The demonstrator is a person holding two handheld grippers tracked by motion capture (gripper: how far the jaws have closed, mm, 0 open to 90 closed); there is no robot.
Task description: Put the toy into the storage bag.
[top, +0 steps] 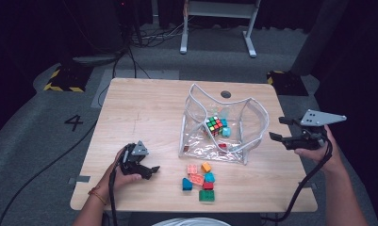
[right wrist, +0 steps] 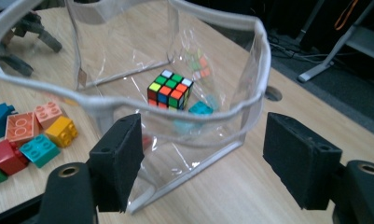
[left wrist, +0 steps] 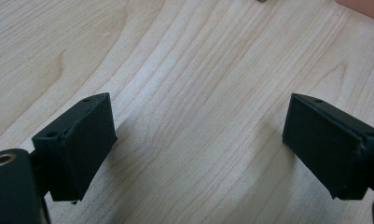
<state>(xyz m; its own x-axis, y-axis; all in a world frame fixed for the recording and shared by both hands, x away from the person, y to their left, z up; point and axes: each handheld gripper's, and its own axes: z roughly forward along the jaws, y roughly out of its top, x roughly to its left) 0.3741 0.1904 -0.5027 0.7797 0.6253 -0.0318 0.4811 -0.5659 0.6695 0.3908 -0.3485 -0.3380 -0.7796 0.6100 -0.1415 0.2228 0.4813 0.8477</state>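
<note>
A clear plastic pouch (top: 252, 115) with white trim stands open in the middle of the table. Inside it lie a colourful puzzle cube (top: 215, 125), a cyan brick (top: 226, 132) and a small red brick (top: 222, 146). In the right gripper view the cube (right wrist: 169, 91) sits behind the pouch rim (right wrist: 250, 100). Several loose toy bricks (top: 199, 181) lie in front of the pouch. My left gripper (top: 151, 172) rests open low over bare wood, left of the bricks, with nothing between its jaws (left wrist: 198, 144). My right gripper (top: 276, 128) hovers open just right of the pouch, facing its side (right wrist: 203, 140).
The wooden table (top: 144, 108) has a round cable hole (top: 225, 94) behind the pouch. Beyond it, a grey floor with cables and a white desk frame (top: 218, 9). Bare wood spans the table's left half. The other gripper (right wrist: 21, 42) shows past the pouch.
</note>
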